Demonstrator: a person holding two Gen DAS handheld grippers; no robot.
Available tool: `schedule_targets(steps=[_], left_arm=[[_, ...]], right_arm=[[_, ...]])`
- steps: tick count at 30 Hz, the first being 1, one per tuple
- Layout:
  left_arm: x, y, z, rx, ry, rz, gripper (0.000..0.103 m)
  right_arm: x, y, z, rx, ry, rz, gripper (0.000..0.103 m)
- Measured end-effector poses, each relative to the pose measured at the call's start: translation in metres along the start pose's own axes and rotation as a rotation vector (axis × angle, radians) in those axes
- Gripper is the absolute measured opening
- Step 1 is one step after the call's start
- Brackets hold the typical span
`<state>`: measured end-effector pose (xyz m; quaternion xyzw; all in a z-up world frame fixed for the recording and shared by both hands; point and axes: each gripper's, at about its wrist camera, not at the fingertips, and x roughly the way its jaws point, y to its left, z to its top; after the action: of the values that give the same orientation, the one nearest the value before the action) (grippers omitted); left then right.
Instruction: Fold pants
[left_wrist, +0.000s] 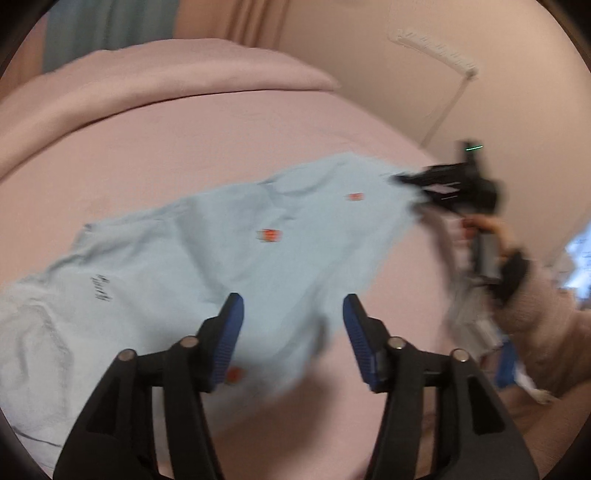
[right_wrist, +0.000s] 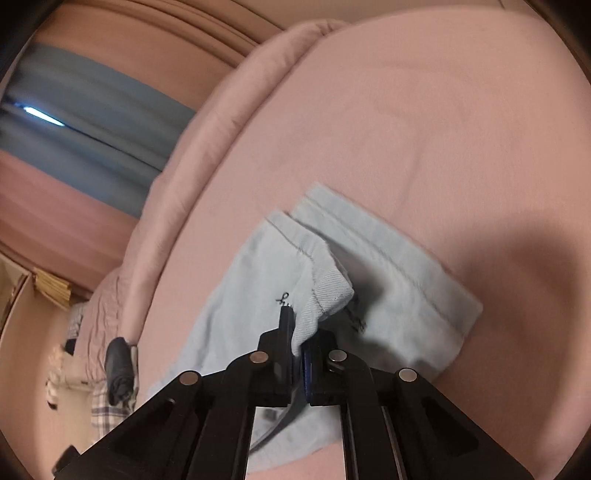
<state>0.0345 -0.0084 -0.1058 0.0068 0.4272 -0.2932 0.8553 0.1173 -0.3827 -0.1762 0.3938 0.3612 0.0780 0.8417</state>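
Gripping 1 pants (right_wrist: 258, 280), 1 gripper (right_wrist: 295, 350)

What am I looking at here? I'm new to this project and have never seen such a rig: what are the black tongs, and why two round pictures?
No robot: a person holds a two-finger gripper in each hand, each with a fisheye camera looking along its fingers. The left camera shows the open left gripper above light blue pants spread on a pink bed, with the right gripper pulling one end of them. The right camera shows that right gripper shut on the pants' ribbed edge.
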Motion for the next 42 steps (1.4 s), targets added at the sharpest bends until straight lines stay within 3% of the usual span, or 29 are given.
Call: schedule_targets(steps=[3,5,8,12,16,18,20,24,30,33,37,40,42], left_arm=[[0.031,0.017,0.004,-0.056,0.060,0.104,0.054],[0.050,0.027,0.003,-0.094,0.095,0.145,0.054],[0.061,0.030,0.003,-0.096,0.102,0.173,0.056],[0.058,0.028,0.006,-0.080,0.106,0.185,0.056],[0.055,0.035,0.015,-0.096,0.092,0.196,0.056],[0.055,0.043,0.024,-0.090,0.085,0.201,0.056],[0.061,0.043,0.032,-0.064,0.086,0.222,0.056],[0.069,0.049,0.049,-0.028,0.079,0.248,0.056],[0.085,0.061,0.057,-0.031,0.102,0.252,0.058],[0.090,0.061,0.059,-0.029,0.103,0.250,0.059],[0.091,0.065,0.059,-0.047,0.101,0.240,0.061],[0.090,0.064,0.057,-0.048,0.102,0.240,0.061],[0.090,0.062,0.057,-0.043,0.103,0.246,0.061]], right_arm=[[-0.029,0.015,-0.011,-0.083,-0.146,-0.041,0.006],[-0.040,0.011,-0.021,-0.083,-0.185,-0.070,0.006],[-0.029,-0.019,-0.030,-0.058,-0.118,-0.166,0.006],[-0.036,-0.040,-0.020,-0.040,-0.073,-0.123,0.008],[-0.053,-0.008,0.005,-0.162,-0.177,-0.226,0.047],[-0.044,0.018,0.021,-0.274,-0.148,-0.193,0.054],[-0.019,0.039,0.037,-0.399,-0.018,-0.172,0.054],[0.024,0.051,0.062,-0.525,0.089,-0.223,0.054],[0.051,0.064,0.063,-0.696,0.170,-0.225,0.053],[0.059,0.060,0.064,-0.713,0.230,-0.251,0.053],[0.053,0.059,0.058,-0.723,0.214,-0.238,0.045],[0.044,0.069,0.053,-0.781,0.165,-0.255,0.045],[0.048,0.070,0.050,-0.796,0.180,-0.243,0.045]])
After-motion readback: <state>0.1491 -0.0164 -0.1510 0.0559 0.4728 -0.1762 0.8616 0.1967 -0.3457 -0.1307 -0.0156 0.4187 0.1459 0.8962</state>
